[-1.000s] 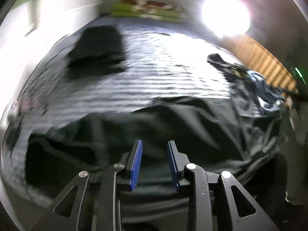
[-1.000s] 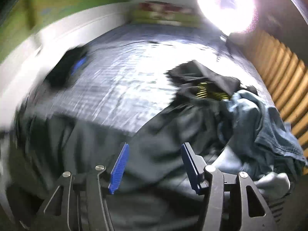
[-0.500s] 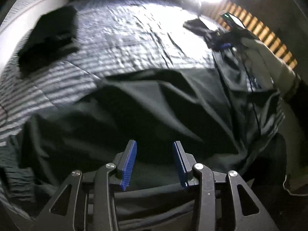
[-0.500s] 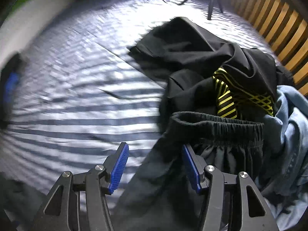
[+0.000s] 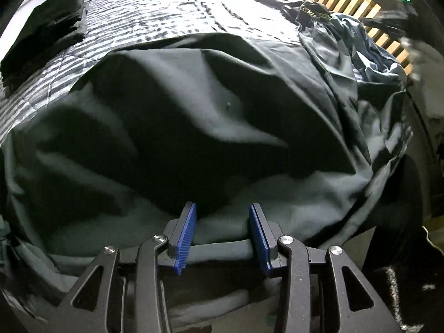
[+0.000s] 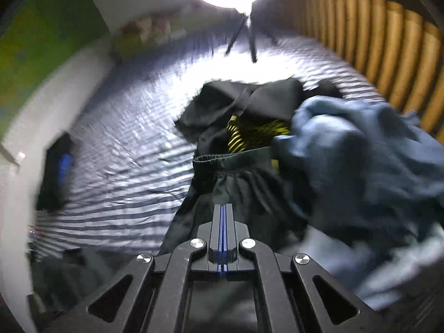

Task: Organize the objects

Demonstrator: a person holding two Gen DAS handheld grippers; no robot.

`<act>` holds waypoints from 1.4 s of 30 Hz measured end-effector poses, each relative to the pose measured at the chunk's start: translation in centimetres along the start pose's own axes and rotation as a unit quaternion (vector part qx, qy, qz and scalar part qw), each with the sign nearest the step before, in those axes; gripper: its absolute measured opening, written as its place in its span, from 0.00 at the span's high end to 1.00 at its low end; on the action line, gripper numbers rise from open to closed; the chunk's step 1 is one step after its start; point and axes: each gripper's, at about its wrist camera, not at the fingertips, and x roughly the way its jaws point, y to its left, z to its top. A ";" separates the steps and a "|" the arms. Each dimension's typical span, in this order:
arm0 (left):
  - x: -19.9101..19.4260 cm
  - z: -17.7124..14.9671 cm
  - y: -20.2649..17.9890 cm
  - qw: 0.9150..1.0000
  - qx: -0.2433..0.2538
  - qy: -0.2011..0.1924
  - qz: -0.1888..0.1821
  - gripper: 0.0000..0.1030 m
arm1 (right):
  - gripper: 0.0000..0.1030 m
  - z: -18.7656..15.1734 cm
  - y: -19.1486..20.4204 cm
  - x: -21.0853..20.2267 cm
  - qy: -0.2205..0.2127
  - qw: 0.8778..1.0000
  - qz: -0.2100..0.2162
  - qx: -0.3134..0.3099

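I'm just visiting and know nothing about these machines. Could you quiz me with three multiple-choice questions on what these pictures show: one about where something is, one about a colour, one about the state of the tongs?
1. Where does the folded dark pile lie on the bed, in the left view?
A. far left
B. far right
C. under the tongs

2. What colour are the stripes on the black garment in the heap?
A. red
B. yellow
C. white

3. How do the right tongs stand?
A. wide apart
B. shut, pads together
C. clamped on the blue jeans

Answers:
1. A, the pile sits at the bed's far left edge, apart from the spread dark cloth.
2. B, yellow bands show beside the blue jeans.
3. B, the two blue pads meet with no gap; whether cloth is caught between them cannot be told. The left tongs have a gap over the dark cloth.
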 end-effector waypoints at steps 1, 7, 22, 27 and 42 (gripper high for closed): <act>-0.1 -0.1 0.0 1.000 -0.003 -0.001 0.000 0.59 | 1.00 -0.4 -0.6 -1.3 -0.005 1.000 0.003 0.000; 0.0 -0.2 -0.2 1.000 -0.008 -0.005 -0.003 0.59 | 0.70 -1.3 -0.7 -1.5 0.036 0.999 -0.007 0.001; 0.0 -0.1 -0.1 1.000 -0.010 -0.005 -0.019 0.58 | 0.53 3.1 7.3 20.0 0.123 0.984 -0.127 -0.023; 0.0 -0.1 -0.1 1.000 -0.002 -0.005 -0.021 0.58 | 0.93 2.4 6.5 18.9 0.103 0.983 -0.141 -0.053; -0.7 -1.3 0.2 1.000 -0.024 -0.012 -0.017 0.58 | 0.97 -8.5 -10.3 -10.3 -0.086 0.986 -0.035 0.136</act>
